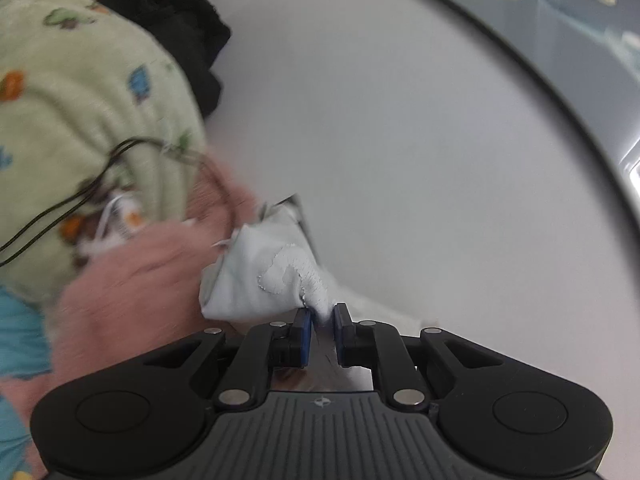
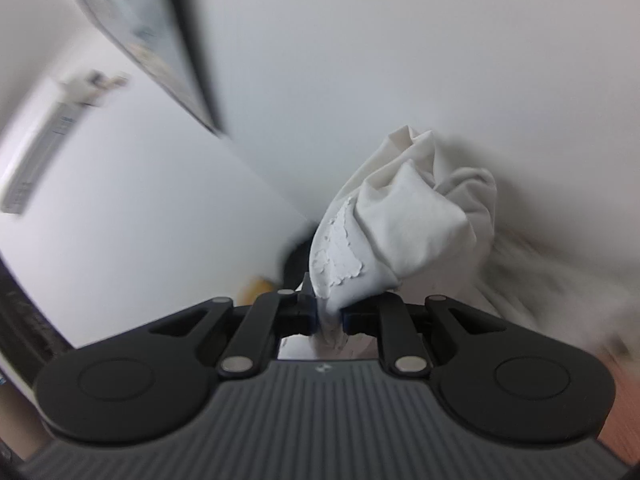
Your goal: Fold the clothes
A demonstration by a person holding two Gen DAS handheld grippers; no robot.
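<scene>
My left gripper [image 1: 322, 316] is shut on a fold of a white garment [image 1: 256, 276] with a rough white patch on it, held up in the air in front of a white wall. My right gripper [image 2: 329, 314] is shut on the same kind of white garment [image 2: 404, 224], which bunches up above its fingers and shows a cracked white print. The rest of the cloth trails off blurred to the right in the right wrist view.
A pile of clothes sits at the left of the left wrist view: a pink fleece [image 1: 132, 284], a pale green printed fleece [image 1: 80, 120], a black garment [image 1: 184, 28] and blue cloth [image 1: 20, 336]. A dark-framed picture [image 1: 560, 20] hangs on the wall.
</scene>
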